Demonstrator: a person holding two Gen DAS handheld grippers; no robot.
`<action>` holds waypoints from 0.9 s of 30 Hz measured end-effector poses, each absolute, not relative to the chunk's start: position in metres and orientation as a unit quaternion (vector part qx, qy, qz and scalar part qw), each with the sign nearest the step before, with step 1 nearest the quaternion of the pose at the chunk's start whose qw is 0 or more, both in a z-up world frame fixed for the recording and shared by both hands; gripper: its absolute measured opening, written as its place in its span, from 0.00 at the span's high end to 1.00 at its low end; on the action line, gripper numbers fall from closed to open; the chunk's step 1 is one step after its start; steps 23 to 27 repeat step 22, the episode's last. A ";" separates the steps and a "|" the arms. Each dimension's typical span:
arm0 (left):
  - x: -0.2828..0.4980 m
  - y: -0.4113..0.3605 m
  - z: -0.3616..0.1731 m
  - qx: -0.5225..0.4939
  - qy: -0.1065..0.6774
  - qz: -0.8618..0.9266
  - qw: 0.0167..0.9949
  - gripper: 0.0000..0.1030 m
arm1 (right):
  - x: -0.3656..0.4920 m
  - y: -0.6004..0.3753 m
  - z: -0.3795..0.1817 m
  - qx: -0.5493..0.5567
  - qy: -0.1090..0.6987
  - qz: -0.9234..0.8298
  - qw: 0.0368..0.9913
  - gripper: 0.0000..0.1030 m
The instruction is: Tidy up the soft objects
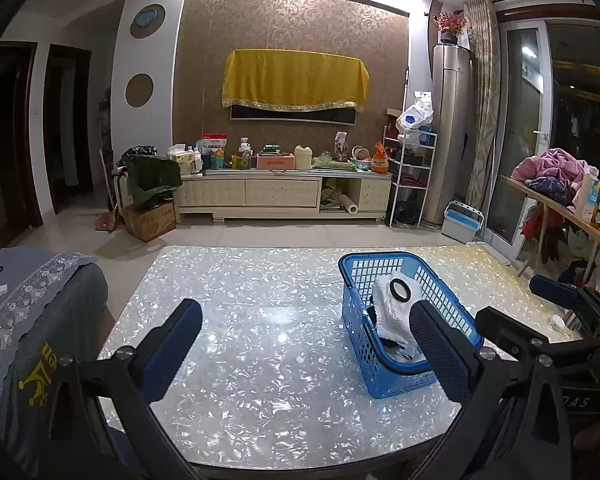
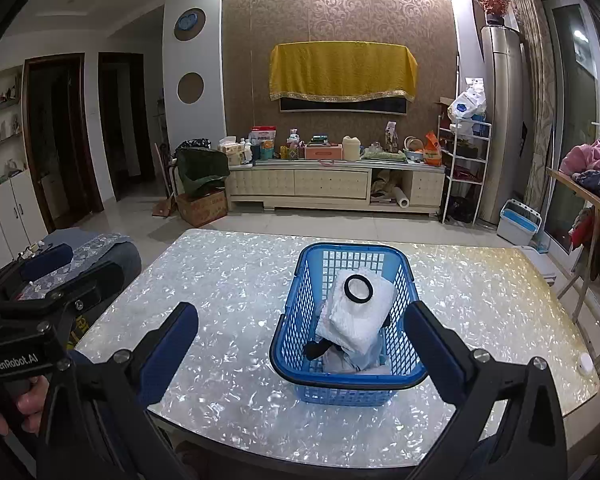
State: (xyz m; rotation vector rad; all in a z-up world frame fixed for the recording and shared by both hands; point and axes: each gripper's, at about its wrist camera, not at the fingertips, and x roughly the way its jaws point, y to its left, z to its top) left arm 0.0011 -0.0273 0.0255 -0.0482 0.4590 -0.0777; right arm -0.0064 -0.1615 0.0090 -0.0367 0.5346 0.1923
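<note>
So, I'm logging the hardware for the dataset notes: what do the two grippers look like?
Both match: black angular frames with silver bolts and long flat fingers faced in dark blue textured pads. The left gripper, seen from the right wrist camera, has white "GenRobot.AI" lettering on its black body. The right gripper is the same build; white lettering on its body is only partly readable. No cables or sleeves show.

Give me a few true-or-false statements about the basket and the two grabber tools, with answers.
1. The blue basket stands on the table. True.
2. The basket is empty. False: a folded white cloth lies in it.
3. A black ring sits on the white cloth. True.
4. The right gripper clamps the cloth. False: it is open, holding nothing.
5. The left gripper is open. True.
</note>
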 end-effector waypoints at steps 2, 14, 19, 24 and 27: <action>0.001 -0.027 0.026 -0.024 0.228 -0.038 0.973 0.00 | -0.006 -0.162 0.009 -0.018 0.264 0.095 0.960 0.00; -0.001 -0.028 0.026 -0.022 0.231 -0.039 0.972 0.00 | -0.011 -0.159 0.010 -0.016 0.264 0.096 0.960 0.00; -0.001 -0.029 0.026 -0.022 0.230 -0.038 0.972 0.00 | -0.012 -0.158 0.011 -0.015 0.263 0.095 0.960 0.00; -0.001 -0.029 0.026 -0.022 0.231 -0.039 0.972 0.00 | -0.012 -0.157 0.011 -0.014 0.264 0.095 0.960 0.00; -0.001 -0.029 0.026 -0.022 0.231 -0.039 0.972 0.00 | -0.012 -0.157 0.011 -0.014 0.264 0.095 0.960 0.00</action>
